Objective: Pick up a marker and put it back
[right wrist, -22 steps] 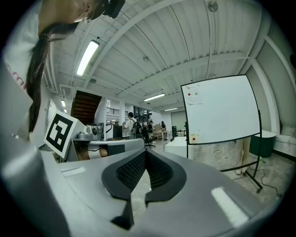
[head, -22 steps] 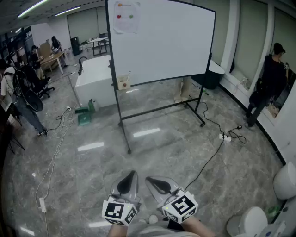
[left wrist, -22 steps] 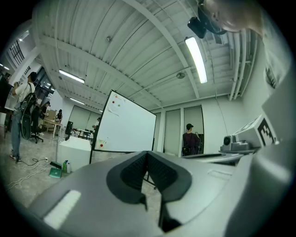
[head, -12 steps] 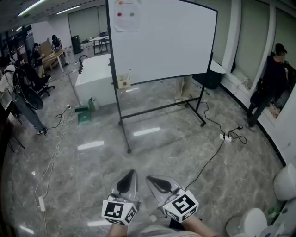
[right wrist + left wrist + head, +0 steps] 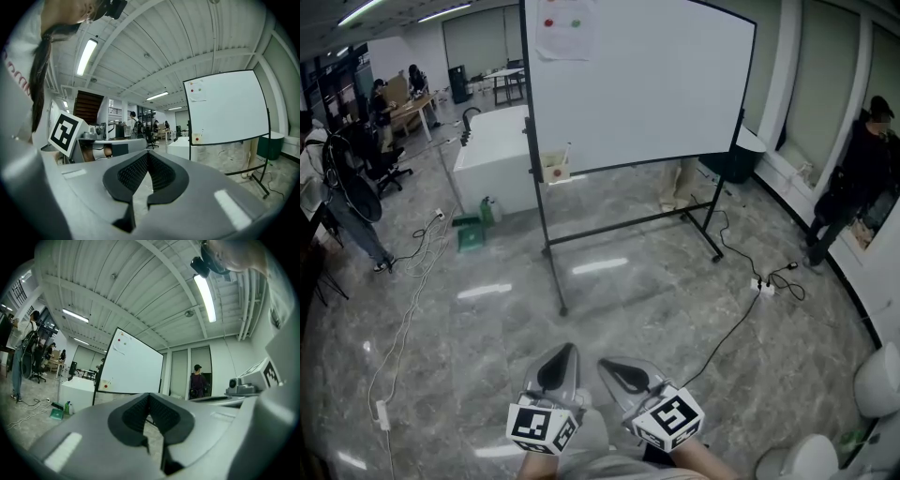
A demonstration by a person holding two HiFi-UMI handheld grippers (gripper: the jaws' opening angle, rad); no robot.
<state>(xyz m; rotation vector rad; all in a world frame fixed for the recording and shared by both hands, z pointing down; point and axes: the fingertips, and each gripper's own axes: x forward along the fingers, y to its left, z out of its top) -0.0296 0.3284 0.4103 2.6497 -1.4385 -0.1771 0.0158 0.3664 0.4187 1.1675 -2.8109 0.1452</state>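
A whiteboard (image 5: 637, 80) on a black wheeled stand is across the floor ahead. A small box (image 5: 554, 170) hangs on its left post, with a thin marker (image 5: 566, 152) standing up in it. My left gripper (image 5: 566, 350) and right gripper (image 5: 604, 364) are low at the front, side by side, far from the board. Both are shut, and nothing is between their pads. From the left gripper (image 5: 149, 394) view I see the whiteboard (image 5: 133, 366) beyond the jaws. Past the closed right gripper (image 5: 147, 153), its own view shows the board (image 5: 225, 108) and the box (image 5: 196, 138).
A white counter (image 5: 492, 155) stands left of the board. Cables and a power strip (image 5: 764, 287) lie on the grey floor at the right, and a long cable (image 5: 403, 319) at the left. A person in black (image 5: 861, 173) is at the right wall. Several people are at far-left desks.
The head view has shifted slightly, so the whiteboard sits a little further right and looks nearer. Both grippers stay shut in the same place.
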